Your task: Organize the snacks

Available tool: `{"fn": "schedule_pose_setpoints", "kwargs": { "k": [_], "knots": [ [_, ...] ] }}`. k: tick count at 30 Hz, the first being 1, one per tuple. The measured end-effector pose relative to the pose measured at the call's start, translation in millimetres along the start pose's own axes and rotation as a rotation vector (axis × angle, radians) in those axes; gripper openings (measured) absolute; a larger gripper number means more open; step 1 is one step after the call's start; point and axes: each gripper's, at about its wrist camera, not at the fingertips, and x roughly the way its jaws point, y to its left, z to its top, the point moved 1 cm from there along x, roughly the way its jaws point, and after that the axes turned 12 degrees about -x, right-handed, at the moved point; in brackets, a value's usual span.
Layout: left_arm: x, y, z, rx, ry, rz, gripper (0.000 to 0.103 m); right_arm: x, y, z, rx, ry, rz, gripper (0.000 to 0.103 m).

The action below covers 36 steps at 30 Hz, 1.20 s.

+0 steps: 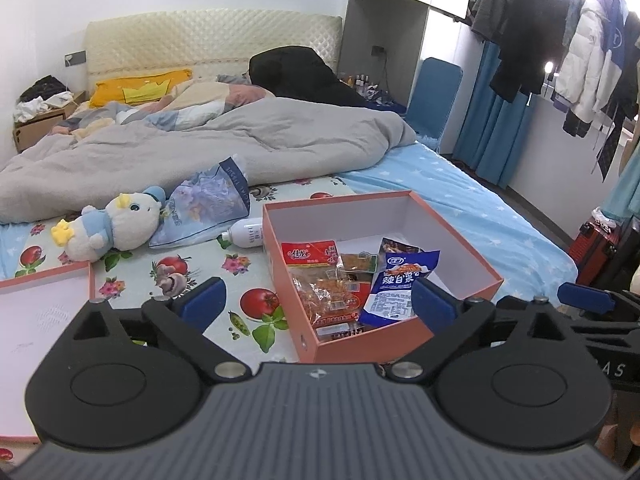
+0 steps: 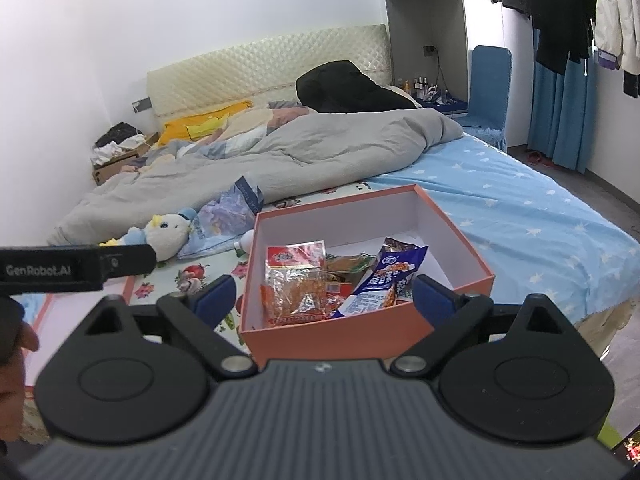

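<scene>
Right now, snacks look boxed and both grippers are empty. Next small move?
Probably take the left gripper to the lid lying flat left of the box. The snack packs are inside the box, no loose pack shows on the bed, and both grippers, right too, are open and empty.

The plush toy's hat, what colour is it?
Light blue. The plush toy wears it on its head, clearest in the left wrist view.

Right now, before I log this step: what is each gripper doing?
Left gripper: open, holding nothing, above the near end of the orange box.
Right gripper: open, holding nothing.
</scene>
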Motion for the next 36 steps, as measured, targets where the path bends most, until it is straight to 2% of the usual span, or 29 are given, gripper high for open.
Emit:
{"fn": "schedule_pose_setpoints", "kwargs": {
  "k": [18, 36],
  "knots": [
    [-8, 0, 4, 0.004, -0.009, 0.025, 0.103, -3, -13, 4, 0.073, -0.04, -0.07, 0.097],
    [-7, -2, 5, 0.007, 0.007, 0.031, 0.103, -1, -15, 4, 0.087, -0.034, -0.062, 0.097]
  ]
}}
